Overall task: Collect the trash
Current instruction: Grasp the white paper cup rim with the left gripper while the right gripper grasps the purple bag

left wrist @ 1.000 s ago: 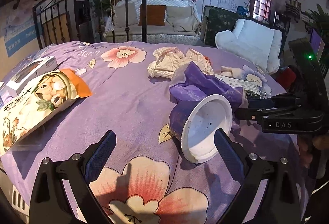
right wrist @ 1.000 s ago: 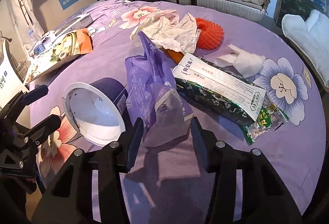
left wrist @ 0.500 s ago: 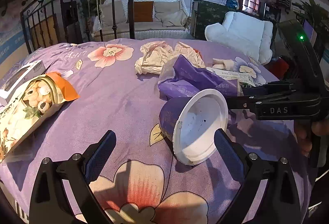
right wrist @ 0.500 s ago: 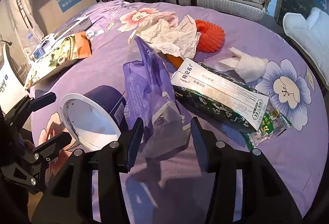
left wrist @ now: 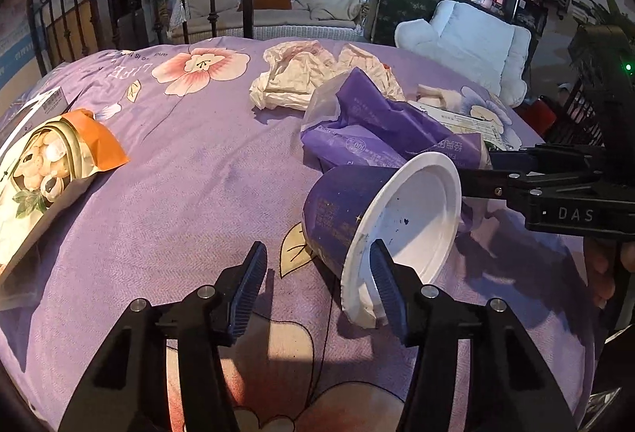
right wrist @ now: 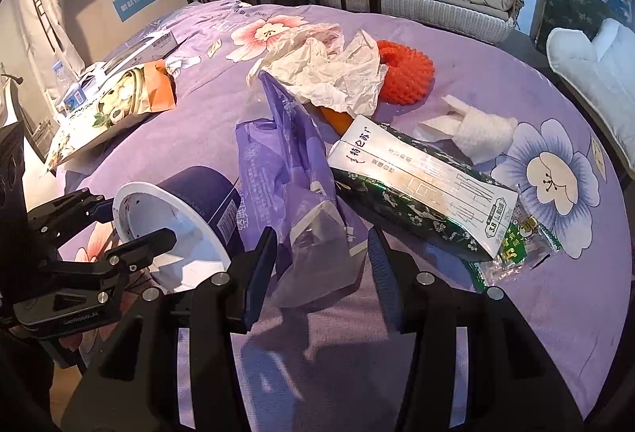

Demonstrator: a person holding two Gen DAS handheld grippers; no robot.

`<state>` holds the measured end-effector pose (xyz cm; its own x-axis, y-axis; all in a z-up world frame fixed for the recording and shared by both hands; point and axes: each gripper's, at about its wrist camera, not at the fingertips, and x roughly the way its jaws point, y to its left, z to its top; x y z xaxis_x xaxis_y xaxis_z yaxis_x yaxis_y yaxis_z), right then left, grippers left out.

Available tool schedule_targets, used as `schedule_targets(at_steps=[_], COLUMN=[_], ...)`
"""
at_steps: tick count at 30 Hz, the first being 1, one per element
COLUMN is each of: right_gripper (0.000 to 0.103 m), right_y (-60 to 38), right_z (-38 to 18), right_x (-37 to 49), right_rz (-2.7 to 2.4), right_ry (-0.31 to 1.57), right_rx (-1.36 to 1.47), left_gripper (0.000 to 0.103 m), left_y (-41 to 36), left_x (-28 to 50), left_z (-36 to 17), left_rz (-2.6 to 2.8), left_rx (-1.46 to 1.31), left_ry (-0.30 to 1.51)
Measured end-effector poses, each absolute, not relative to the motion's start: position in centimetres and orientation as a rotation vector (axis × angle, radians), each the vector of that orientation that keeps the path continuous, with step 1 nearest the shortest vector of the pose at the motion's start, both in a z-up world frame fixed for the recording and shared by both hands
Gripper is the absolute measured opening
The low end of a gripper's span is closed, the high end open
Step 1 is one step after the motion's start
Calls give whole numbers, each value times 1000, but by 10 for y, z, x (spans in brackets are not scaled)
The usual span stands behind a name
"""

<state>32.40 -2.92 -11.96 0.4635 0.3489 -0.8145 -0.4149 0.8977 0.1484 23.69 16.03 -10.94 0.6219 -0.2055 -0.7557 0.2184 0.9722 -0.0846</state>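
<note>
Left wrist view: the paper cup (left wrist: 381, 221) lies on its side on the purple bedspread (left wrist: 190, 194), its long axis running from the dark base at upper left to the white open mouth at lower right, toward the camera. The left claw (left wrist: 317, 285) sits at the cup's rim, slightly to its left; its jaws are closing, at about half width. The right finger (left wrist: 387, 289) reaches inside the white mouth, while the left finger (left wrist: 248, 285) stands on the outside, apart from the cup wall. So the rim lies between the jaws but is not yet pinched. The right claw (left wrist: 496, 174) comes in from the right, just behind the cup.

Right wrist view: the right claw (right wrist: 321, 269) stands at a middling width with the loose end of the purple plastic bag (right wrist: 293, 186) between its fingers; whether the pads press on the film cannot be told. The bag stretches away from the claw, up the bed. The cup (right wrist: 178, 221) lies just left of it, with the left claw (right wrist: 131, 221) straddling its rim, so the left hand is the nearer one for the cup. A green milk carton (right wrist: 420, 194) lies right of the bag.
</note>
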Motion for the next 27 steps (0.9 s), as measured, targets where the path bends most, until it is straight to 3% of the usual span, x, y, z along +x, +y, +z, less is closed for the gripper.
schedule_targets(at_steps=[3,16,22,27], right_gripper=[49,49,42,41], right_y=[-30,-27,-24,-22], right_z=[-119,-121,-124,-125], right_x=[325,325,326,327], right_rz=[467,466,471,469], right_ry=[982,986,999,1003], right_rx=[-74,-83,-93,-96], left_gripper=[48,45,39,36], left_y=[159,156,156,155], left_x=[237,237,237,238], left_z=[-109,-106,-107,-108], left_rz=[-243,-255,-253,-255], left_rx=[15,21,24,26], left_ry=[867,858,859,864])
